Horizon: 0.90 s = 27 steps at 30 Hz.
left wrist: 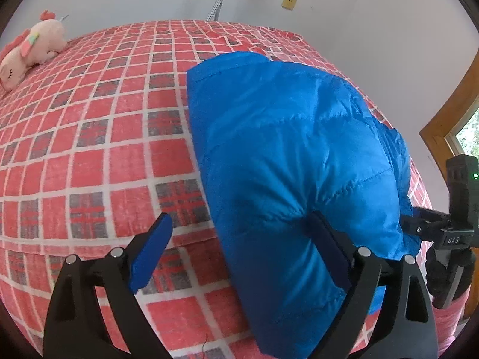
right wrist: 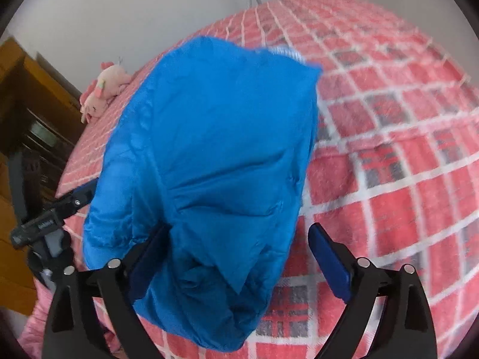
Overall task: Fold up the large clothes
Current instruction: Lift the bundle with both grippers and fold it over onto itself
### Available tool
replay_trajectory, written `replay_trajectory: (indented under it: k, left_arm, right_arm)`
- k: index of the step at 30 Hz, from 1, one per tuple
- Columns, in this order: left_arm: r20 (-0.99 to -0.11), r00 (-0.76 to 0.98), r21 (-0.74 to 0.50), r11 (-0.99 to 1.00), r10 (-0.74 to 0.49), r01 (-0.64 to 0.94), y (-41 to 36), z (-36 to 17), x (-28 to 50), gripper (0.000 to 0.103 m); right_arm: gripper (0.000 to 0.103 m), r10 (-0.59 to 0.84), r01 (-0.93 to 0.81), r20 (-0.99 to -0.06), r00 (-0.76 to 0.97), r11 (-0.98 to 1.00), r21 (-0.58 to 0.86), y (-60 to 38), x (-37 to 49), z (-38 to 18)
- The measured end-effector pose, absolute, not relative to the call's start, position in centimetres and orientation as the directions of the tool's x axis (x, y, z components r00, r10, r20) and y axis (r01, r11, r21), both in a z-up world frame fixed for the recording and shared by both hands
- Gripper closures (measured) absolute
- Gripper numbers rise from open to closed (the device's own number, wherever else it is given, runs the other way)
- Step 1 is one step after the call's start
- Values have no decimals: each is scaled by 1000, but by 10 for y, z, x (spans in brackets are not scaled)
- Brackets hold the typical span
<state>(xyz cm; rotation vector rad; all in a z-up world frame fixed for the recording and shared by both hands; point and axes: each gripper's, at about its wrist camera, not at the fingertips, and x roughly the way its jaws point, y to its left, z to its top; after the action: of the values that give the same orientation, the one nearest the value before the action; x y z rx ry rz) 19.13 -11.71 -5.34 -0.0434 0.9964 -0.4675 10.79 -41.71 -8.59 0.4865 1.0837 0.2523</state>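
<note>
Jacket (left wrist: 287, 155): blue, puffy, quilted, folded into a bundle on my bed (left wrist: 98, 155).
Around: pink plush (left wrist: 33, 48) at the far corner, well apart.
Left gripper (left wrist: 239, 242): fingers wide apart; inner pad against the jacket's edge.
Right gripper (right wrist: 239, 254): fingers wide apart, jacket's corner between, unclamped.
Bedcover: red check, fleecy.

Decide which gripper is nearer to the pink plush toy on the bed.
Left. The left gripper is at the side of the blue jacket facing the plush toy; the right gripper is at its far side.
</note>
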Motion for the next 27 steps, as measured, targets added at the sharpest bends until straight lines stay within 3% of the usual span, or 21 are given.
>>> replay_trajectory:
  k: [4, 6, 7, 9, 10, 13, 15, 20, 22, 24, 27]
  left_arm:
    - [-779, 424, -335, 878, -462, 340, -111, -66, 198, 11]
    - [-770, 375, -418, 852, -516, 315, -105, -74, 204, 12]
    - [-764, 360, -443, 841, -535, 310, -103, -76, 205, 14]
    - [-742, 330, -496, 809, -583, 315, -102, -74, 204, 35]
    - [-741, 328, -495, 806, -586, 323, -103, -72, 201, 36]
    - [-747, 332, -461, 809, -576, 364, -114, -67, 195, 31]
    - [-749, 322, -456, 803, -579, 384, -121, -69, 195, 21]
    - [-750, 324, -451, 804, -577, 387, -128, -74, 197, 20]
    - [-742, 335, -453, 803, -581, 387, -128, -74, 195, 26]
    - [-728, 359, -444, 801, -584, 402, -128, -70, 187, 41]
    - [-712, 383, -441, 799, -588, 408, -124, -64, 182, 54]
  right_arm:
    - [12, 508, -2, -732, 454, 822, 570, -423, 111, -97]
    - [32, 574, -32, -685, 448, 776, 630, -424, 110, -99]
    - [34, 582, -35, -678, 449, 770, 637, -425, 110, -99]
    - [38, 570, -55, -680, 460, 783, 619, -422, 108, -97]
    - [38, 569, -56, -681, 462, 785, 618, -422, 107, -96]
    - [38, 568, -55, -680, 463, 784, 618, -420, 109, -95]
    - [38, 558, -53, -687, 465, 792, 608, -419, 109, -94]
    - [38, 542, -54, -698, 469, 806, 590, -412, 112, -91]
    - [40, 547, -60, -689, 476, 802, 595, -407, 114, -91]
    - [45, 540, -82, -678, 499, 808, 583, -407, 110, -89]
    - [55, 536, -114, -666, 518, 815, 568, -403, 105, -77]
